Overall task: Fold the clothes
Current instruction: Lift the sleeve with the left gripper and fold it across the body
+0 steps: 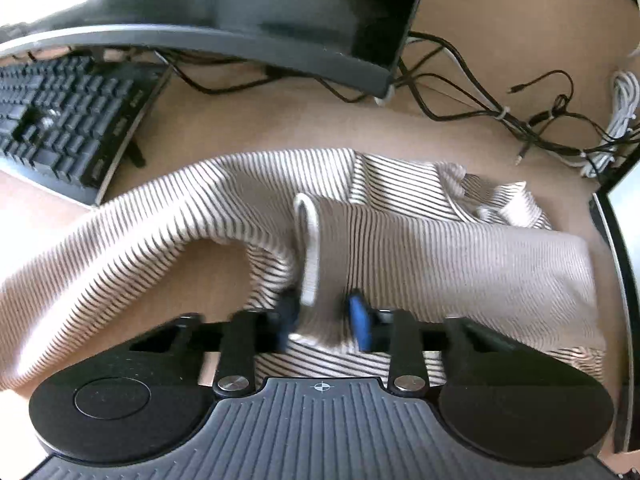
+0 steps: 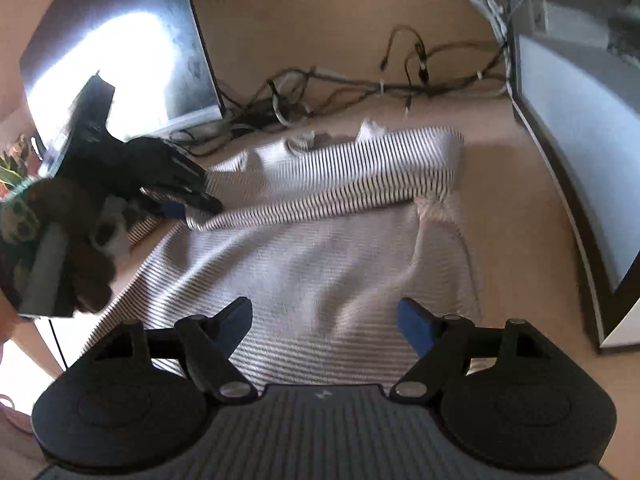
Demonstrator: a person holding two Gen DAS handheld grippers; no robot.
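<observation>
1. The striped shirt (image 2: 304,248) lies flat on the desk (image 2: 320,20); its sleeve (image 2: 320,196) runs crosswise beyond the right gripper (image 2: 325,326).
2. The left gripper (image 1: 326,320) is nearer: its jaws are pinched almost closed on the white-edged cuff (image 1: 310,248).
3. It tilts steeply downward.
4. The right gripper's jaws hover wide apart over the body, holding nothing.

Both wrist views look steeply down, close over the striped shirt (image 1: 400,240) they share; right view catches left gripper (image 2: 180,204) at 9 o'clock.
</observation>
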